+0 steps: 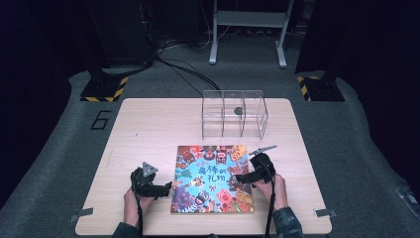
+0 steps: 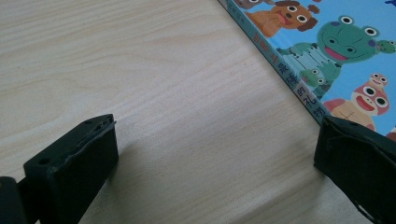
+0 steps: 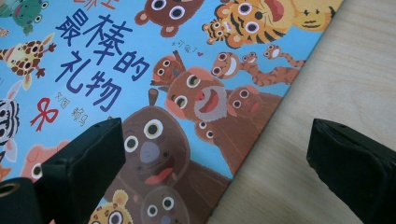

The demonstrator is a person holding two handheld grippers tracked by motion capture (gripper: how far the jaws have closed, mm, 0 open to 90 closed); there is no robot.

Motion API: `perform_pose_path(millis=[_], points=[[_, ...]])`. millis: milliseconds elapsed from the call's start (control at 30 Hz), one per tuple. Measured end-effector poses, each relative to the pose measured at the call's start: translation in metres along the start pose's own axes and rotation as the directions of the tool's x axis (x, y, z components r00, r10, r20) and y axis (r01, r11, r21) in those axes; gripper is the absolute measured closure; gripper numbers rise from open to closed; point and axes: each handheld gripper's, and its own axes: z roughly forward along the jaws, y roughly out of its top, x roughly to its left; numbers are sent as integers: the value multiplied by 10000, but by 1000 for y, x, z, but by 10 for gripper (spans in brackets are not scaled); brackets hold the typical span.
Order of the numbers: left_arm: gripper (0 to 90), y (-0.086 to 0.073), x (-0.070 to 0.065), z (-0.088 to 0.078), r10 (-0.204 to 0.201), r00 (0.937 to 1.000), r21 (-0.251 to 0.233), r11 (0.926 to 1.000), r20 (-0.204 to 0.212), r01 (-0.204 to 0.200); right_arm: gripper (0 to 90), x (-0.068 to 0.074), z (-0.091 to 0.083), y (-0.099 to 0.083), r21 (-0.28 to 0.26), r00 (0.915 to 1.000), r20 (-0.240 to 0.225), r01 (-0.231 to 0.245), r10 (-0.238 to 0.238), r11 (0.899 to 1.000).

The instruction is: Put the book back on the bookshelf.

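A picture book [image 1: 210, 178] with cartoon animals on a blue cover lies flat on the wooden table [image 1: 148, 129], near its front edge. My left gripper [image 1: 166, 190] rests on the table just left of the book, pointing at its spine. In the left gripper view this gripper [image 2: 215, 163] is open, with bare wood between its jaws and the book [image 2: 336, 46] reaching the right jaw. My right gripper [image 1: 241, 177] sits at the book's right edge. The right gripper view shows it [image 3: 215, 158] open and straddling that edge of the book [image 3: 187, 93], one jaw over the cover and one over the table.
A clear acrylic rack [image 1: 234, 114] with three compartments stands upright at the back of the table, with a small dark round thing [image 1: 238, 110] at its middle compartment. Metal clips [image 1: 80, 214] [image 1: 324, 212] sit at the front corners. Cables and a stand frame lie on the floor beyond.
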Motion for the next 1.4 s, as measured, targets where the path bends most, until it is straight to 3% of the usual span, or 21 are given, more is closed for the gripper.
perform_pose_path(millis=[633,1000,1100,1233,1267,1400], points=[[0,0,0,0,102,9999,56,9999,60,-103,102,2,12,13,668,9996,-263,-108,126,9977],[0,1,0,-1,178,9995,195,9996,248,-183,143,-9,12,18,617,9989,-233,-398,413,9973],[0,1,1,0,39,9997,-66,10000,261,-37,146,-13,12,22,675,9980,-309,-534,556,9963],[1,15,10,3,144,9995,340,9993,289,-154,159,-21,10,30,447,9979,-298,-567,581,9974],[1,20,12,5,145,9996,390,9991,230,-154,160,-21,9,32,557,9963,-305,-781,799,9954],[2,34,17,15,125,9998,696,9975,-184,-112,180,-24,11,40,382,9977,-159,-648,655,9972]])
